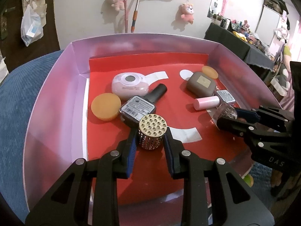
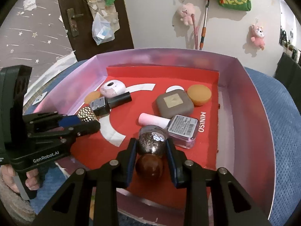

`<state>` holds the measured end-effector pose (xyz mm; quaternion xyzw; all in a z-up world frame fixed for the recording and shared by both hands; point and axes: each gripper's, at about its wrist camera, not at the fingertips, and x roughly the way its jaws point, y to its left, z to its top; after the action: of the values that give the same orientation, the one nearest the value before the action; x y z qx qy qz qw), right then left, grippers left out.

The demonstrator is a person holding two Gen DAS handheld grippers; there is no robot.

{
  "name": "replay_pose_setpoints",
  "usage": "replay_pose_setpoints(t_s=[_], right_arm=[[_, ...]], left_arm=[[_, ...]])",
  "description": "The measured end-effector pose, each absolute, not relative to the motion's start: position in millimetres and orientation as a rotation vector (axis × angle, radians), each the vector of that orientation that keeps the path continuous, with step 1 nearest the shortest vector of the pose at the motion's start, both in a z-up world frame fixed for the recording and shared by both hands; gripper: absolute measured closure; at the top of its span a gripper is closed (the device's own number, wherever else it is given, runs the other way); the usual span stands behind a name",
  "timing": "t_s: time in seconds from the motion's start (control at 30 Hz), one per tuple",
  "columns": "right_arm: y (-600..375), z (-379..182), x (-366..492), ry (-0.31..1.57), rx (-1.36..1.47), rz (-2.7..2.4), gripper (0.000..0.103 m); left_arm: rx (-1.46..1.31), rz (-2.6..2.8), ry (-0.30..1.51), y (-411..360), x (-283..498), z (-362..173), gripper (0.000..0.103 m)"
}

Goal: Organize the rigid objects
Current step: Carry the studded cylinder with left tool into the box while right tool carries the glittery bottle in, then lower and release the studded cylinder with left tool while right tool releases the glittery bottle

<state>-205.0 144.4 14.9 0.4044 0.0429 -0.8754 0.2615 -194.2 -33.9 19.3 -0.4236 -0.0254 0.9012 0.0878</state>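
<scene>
Pink-walled box (image 1: 52, 101), red liner, on blue textured surface (image 1: 17, 98).

Left tool (image 1: 150, 137): clenched on gold studded cylinder (image 1: 152, 131), upright near front centre of liner.

Right tool (image 2: 151, 146): clenched on glittery bottle (image 2: 152, 139) with dark round cap (image 2: 149, 166), at liner's front right.

Left cluster: pale pink oval case (image 1: 128, 85); orange disc (image 1: 105, 106) beside it; dark bottle with label (image 1: 139, 107), black cap pointing rearward, touching the cylinder.

Right cluster: brown square case (image 2: 174, 104); second orange disc (image 2: 199, 95) just behind it; pink-capped bottle with label (image 2: 180, 129) lying in front of case, just beside glittery bottle.
</scene>
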Motion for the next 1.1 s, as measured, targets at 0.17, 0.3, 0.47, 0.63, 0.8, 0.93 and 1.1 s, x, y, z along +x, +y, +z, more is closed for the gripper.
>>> replay_pose_setpoints(t_s=[0.17, 0.3, 0.47, 0.63, 0.8, 0.93, 1.1], right_arm=[[141.6, 14.4, -210.1, 0.1, 1.099, -2.383, 0.07], [139.2, 11.9, -213.3, 0.087, 1.117, -2.376, 0.07], [139.6, 11.9, -213.1, 0.081, 1.121, -2.376, 0.07], [139.9, 11.9, -213.5, 0.079, 1.12, -2.376, 0.07], [140.0, 11.5, -213.6, 0.074, 1.122, -2.377, 0.07], [140.4, 11.4, -213.5, 0.069, 1.123, -2.377, 0.07], [140.5, 11.2, -213.2, 0.068, 1.123, -2.377, 0.069]], left_arm=[[-1.264, 2.694, -0.081, -34.6, -195.5, 19.6, 0.077], [-1.267, 2.694, -0.08, -33.7, -196.7, 19.5, 0.078], [-1.269, 2.692, -0.085, -34.7, -196.6, 19.5, 0.078], [-1.27, 2.692, -0.088, -34.7, -196.6, 19.5, 0.077], [-1.268, 2.698, -0.07, -33.9, -195.8, 19.3, 0.078], [-1.269, 2.702, -0.056, -33.4, -196.8, 19.4, 0.077], [-1.27, 2.694, -0.07, -34.2, -197.3, 19.5, 0.077]])
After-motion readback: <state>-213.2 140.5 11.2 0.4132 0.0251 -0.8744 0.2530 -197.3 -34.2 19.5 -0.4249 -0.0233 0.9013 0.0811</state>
